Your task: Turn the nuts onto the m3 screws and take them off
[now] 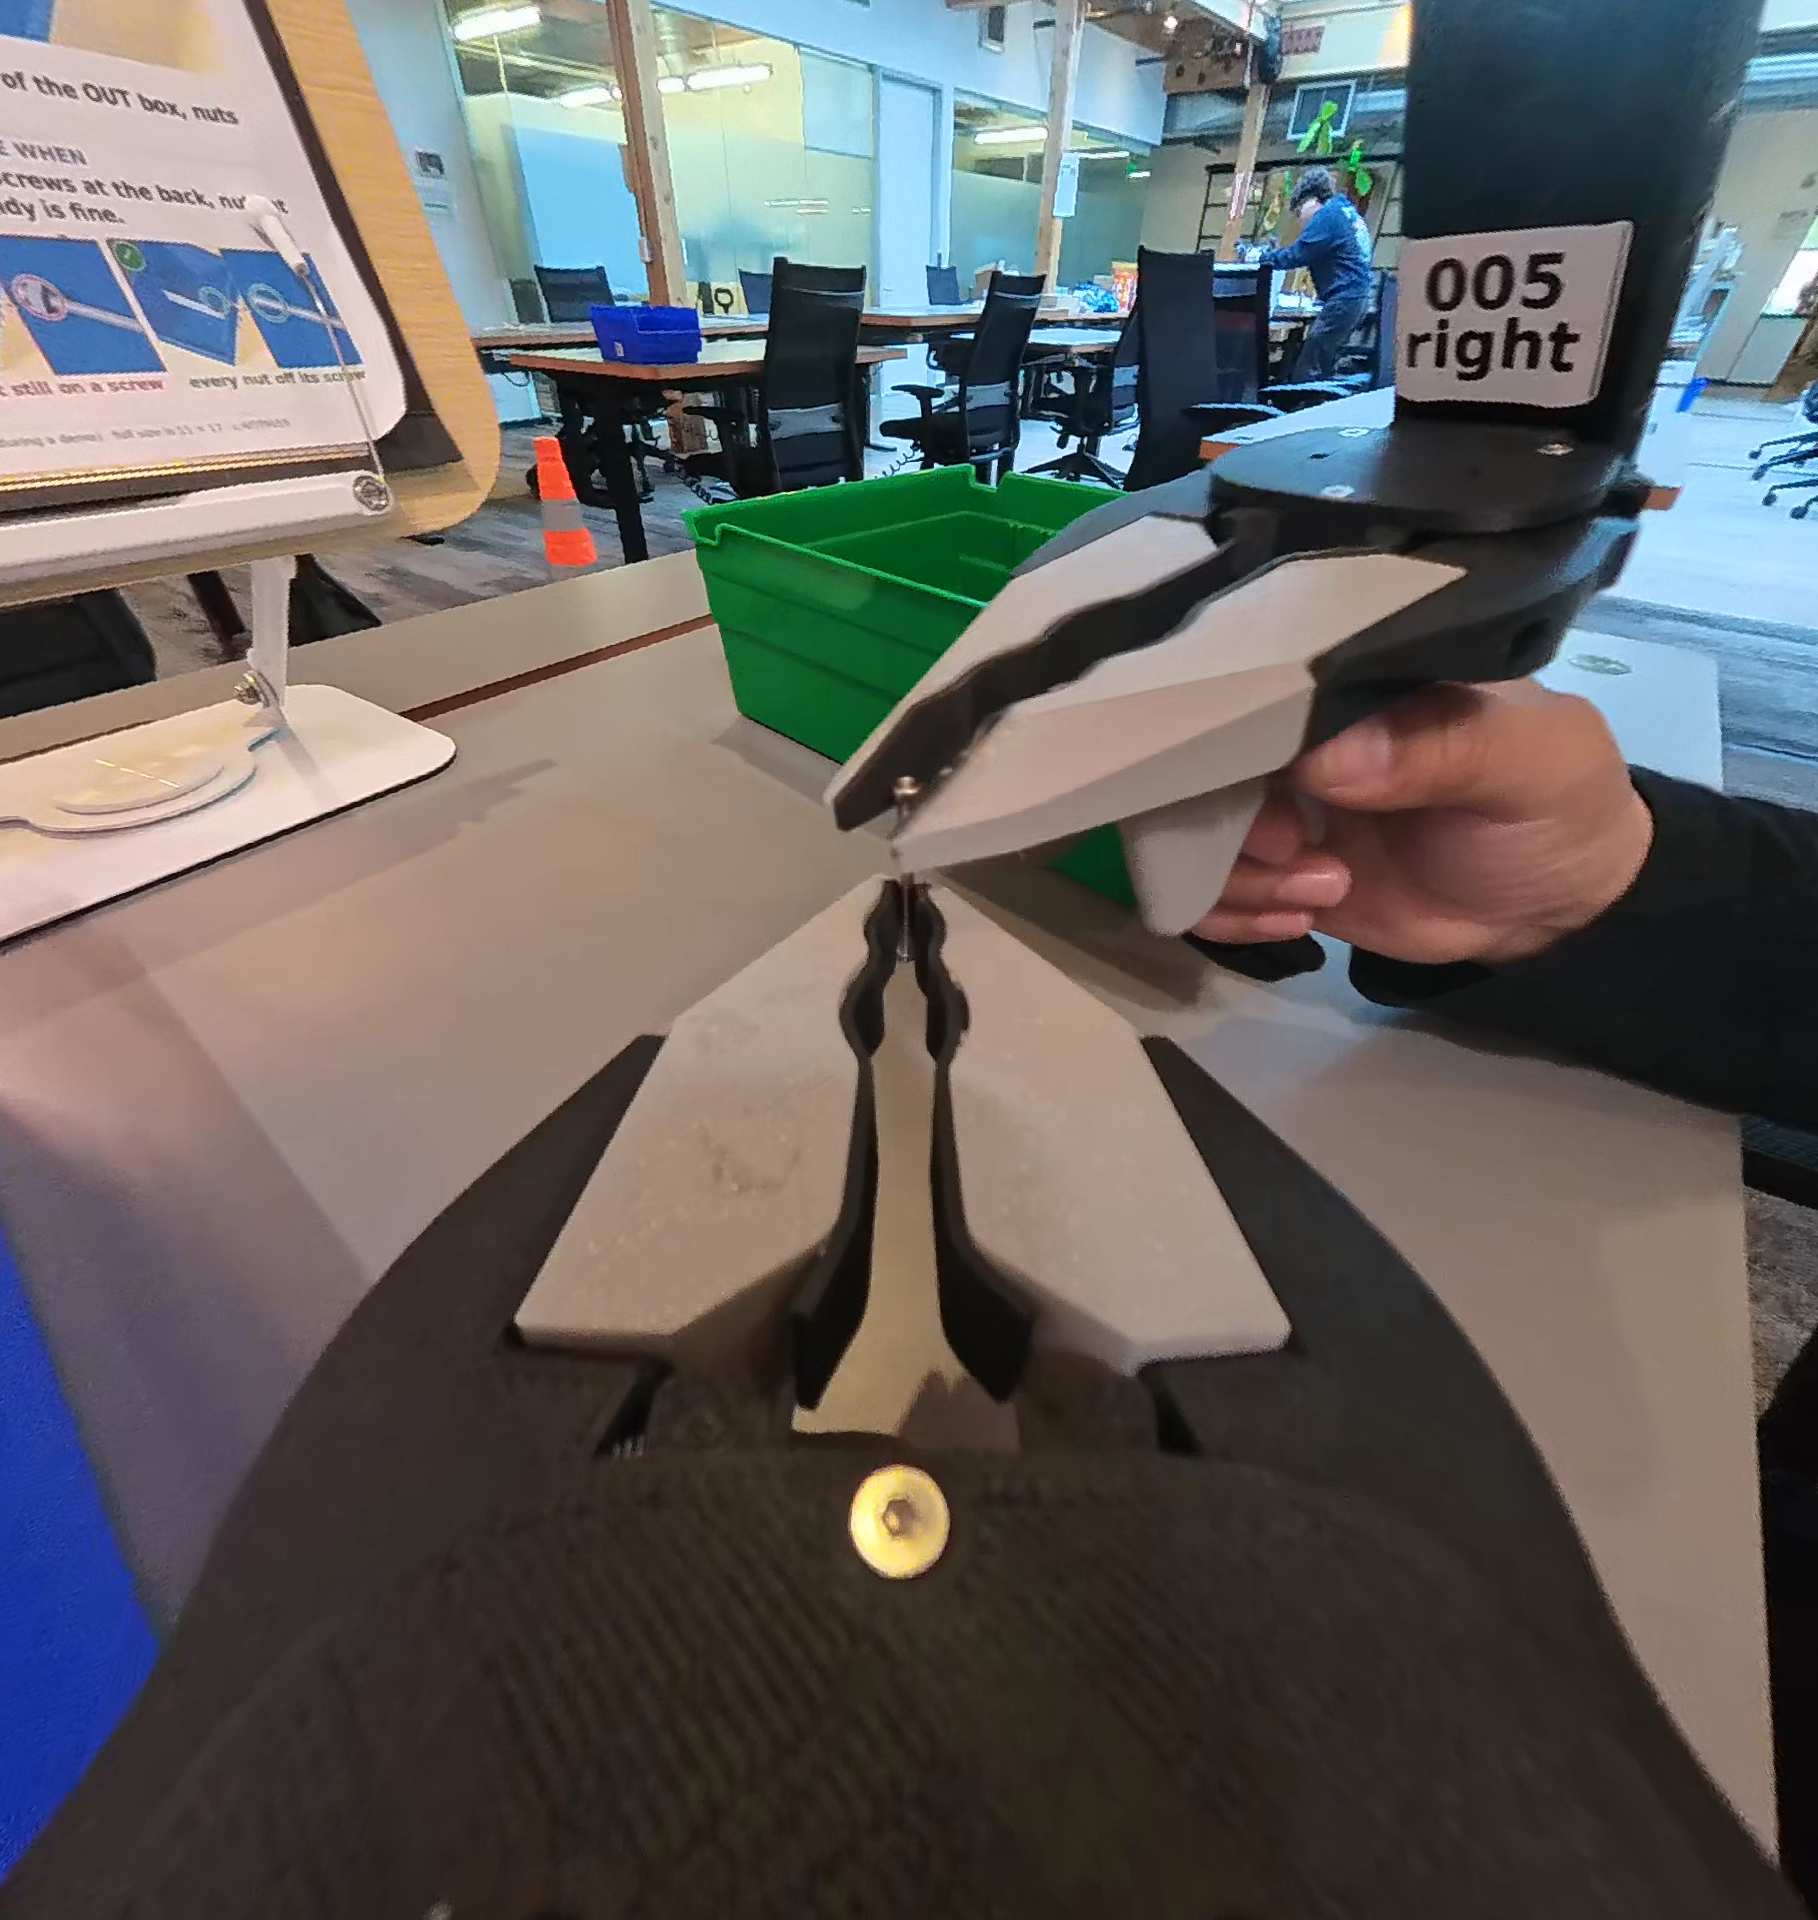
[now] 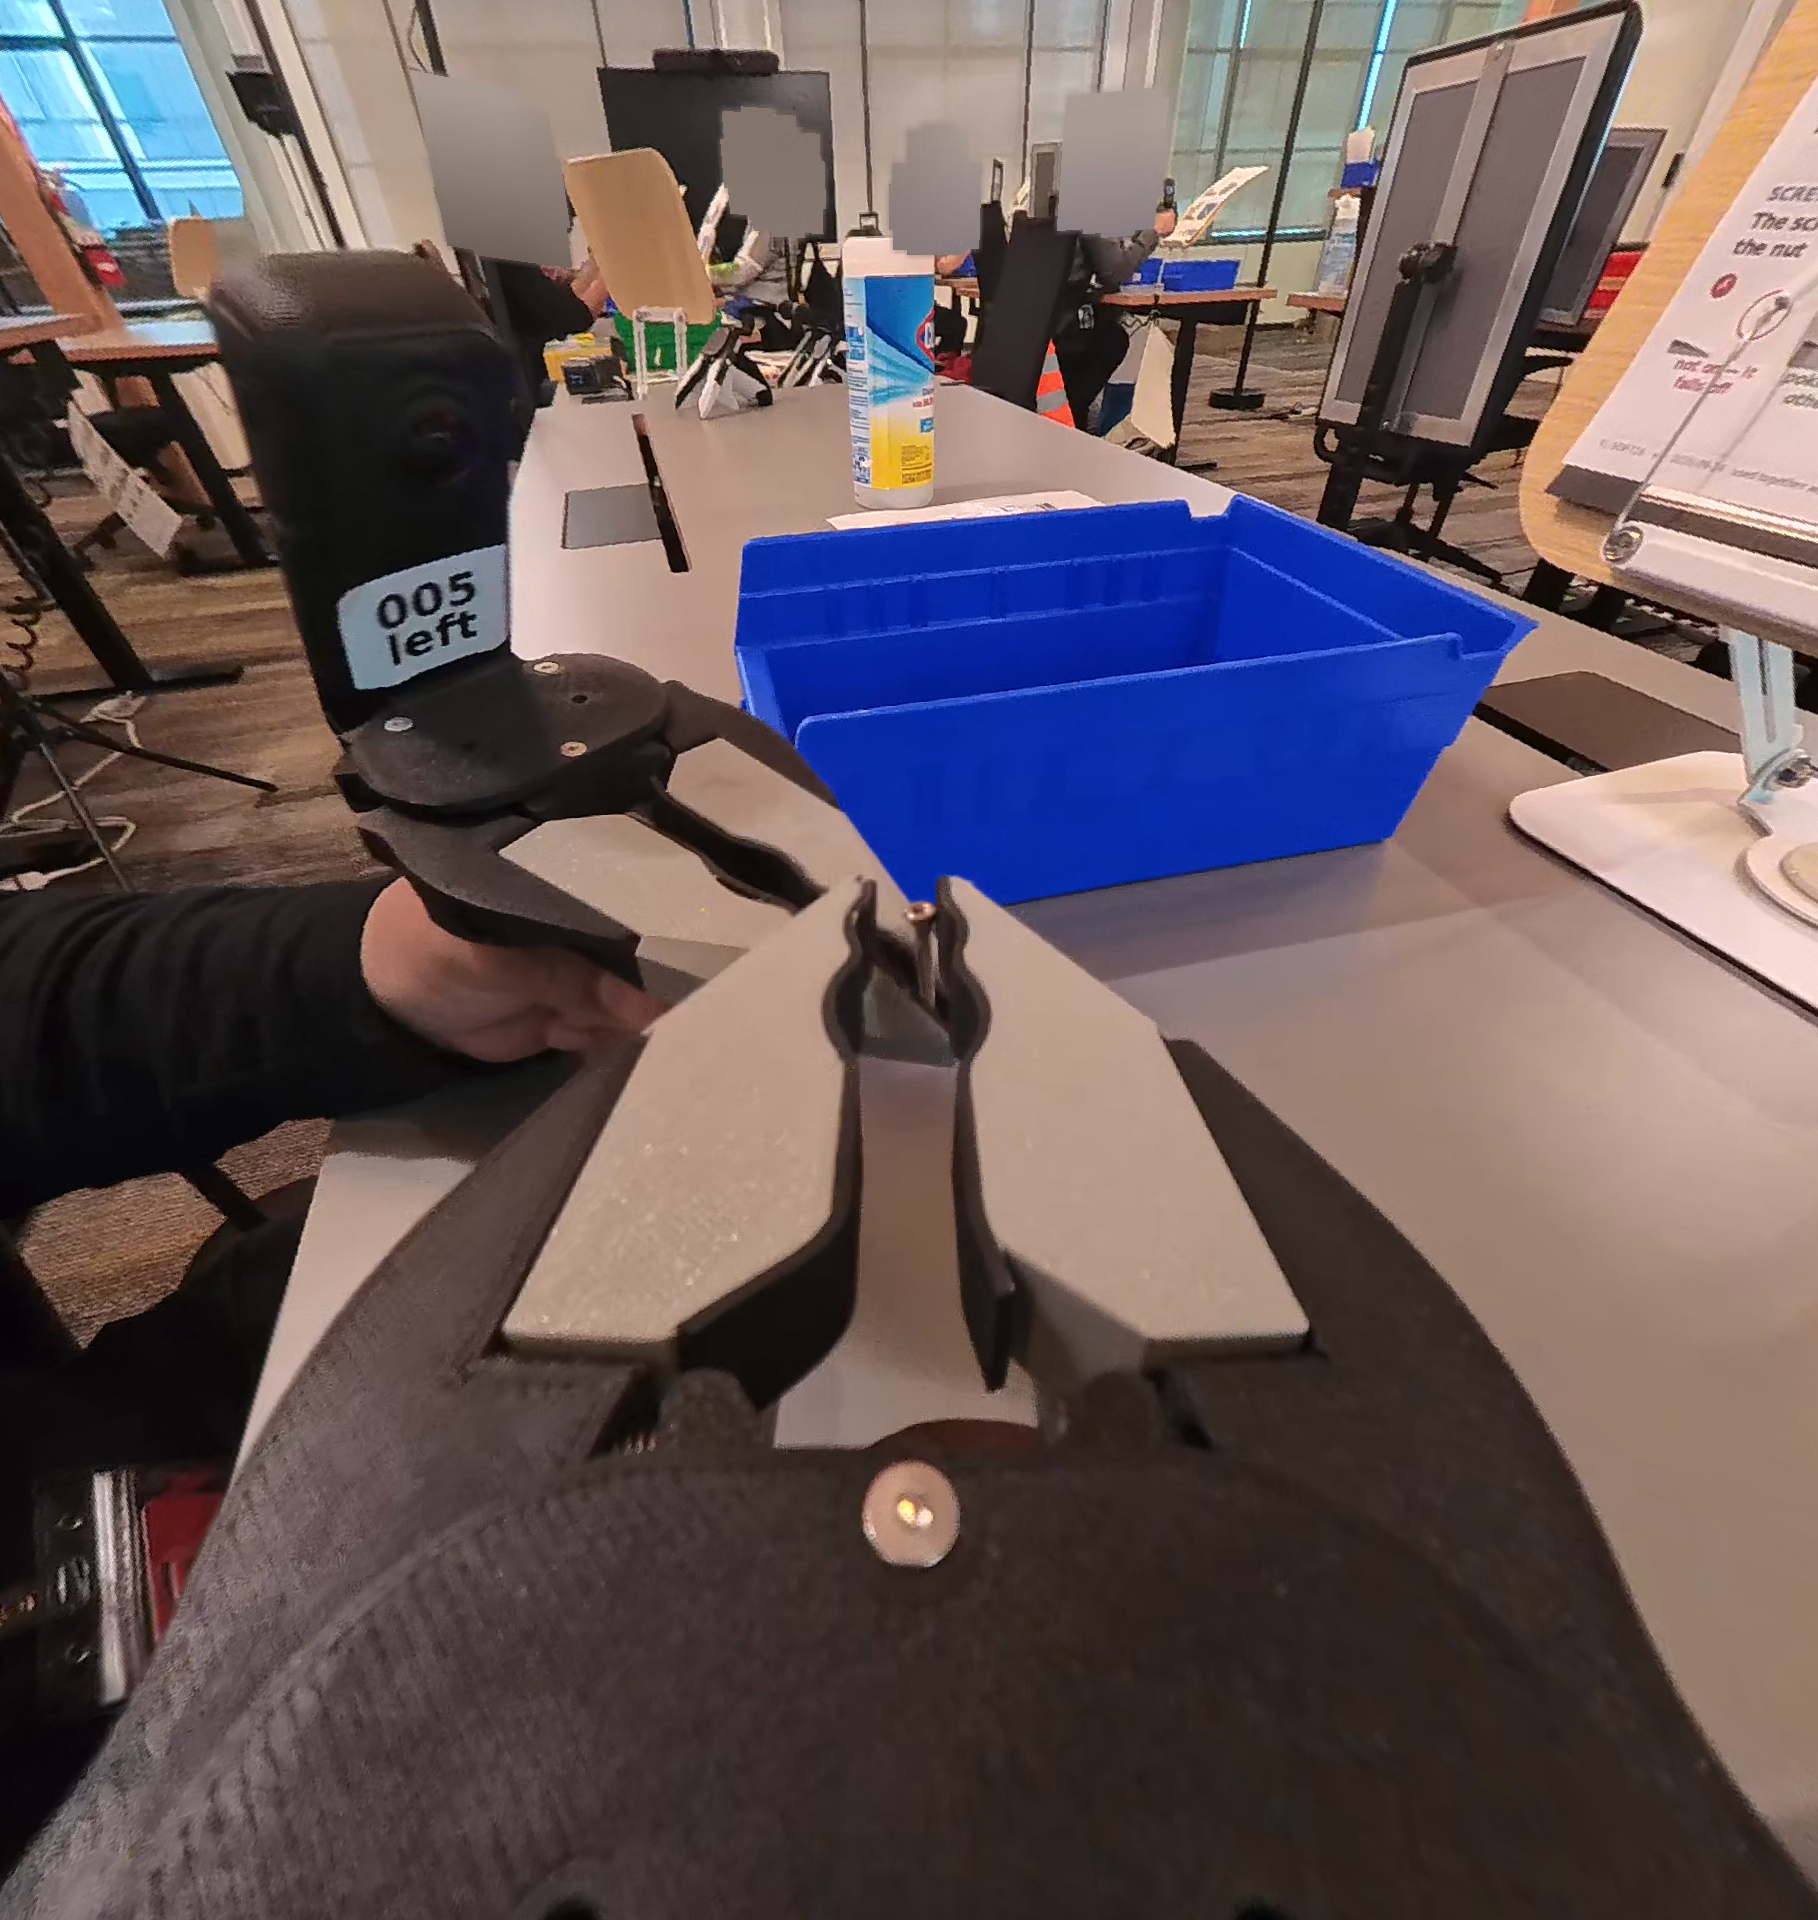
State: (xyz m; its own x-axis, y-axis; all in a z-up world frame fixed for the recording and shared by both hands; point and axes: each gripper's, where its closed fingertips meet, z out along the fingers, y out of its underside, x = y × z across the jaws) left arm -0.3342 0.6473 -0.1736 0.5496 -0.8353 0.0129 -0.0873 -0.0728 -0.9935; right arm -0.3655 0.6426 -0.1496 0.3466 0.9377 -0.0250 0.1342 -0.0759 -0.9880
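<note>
- Right gripper (image 2: 910,914) fingers closed on screw (image 2: 924,951), above grey counter (image 2: 1404,1039).
- Left gripper (image 1: 900,914) fingers pinching something small, maybe nut; cannot tell.
- Blue bin (image 2: 1092,790) far behind.

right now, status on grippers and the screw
Right gripper shut on screw. Left gripper pinched at its lower end, nut unclear. Green bin behind; path clear.

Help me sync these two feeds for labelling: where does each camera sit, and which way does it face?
Left wrist view: sits on the left gripper, looking along its fingers across the table toward the green bin; shows the right gripper and the hand holding it.
Right wrist view: sits on the right gripper, facing the blue bin; shows the left gripper and its hand.
Shared: both grippers meeting tip to tip at a screw.
</note>
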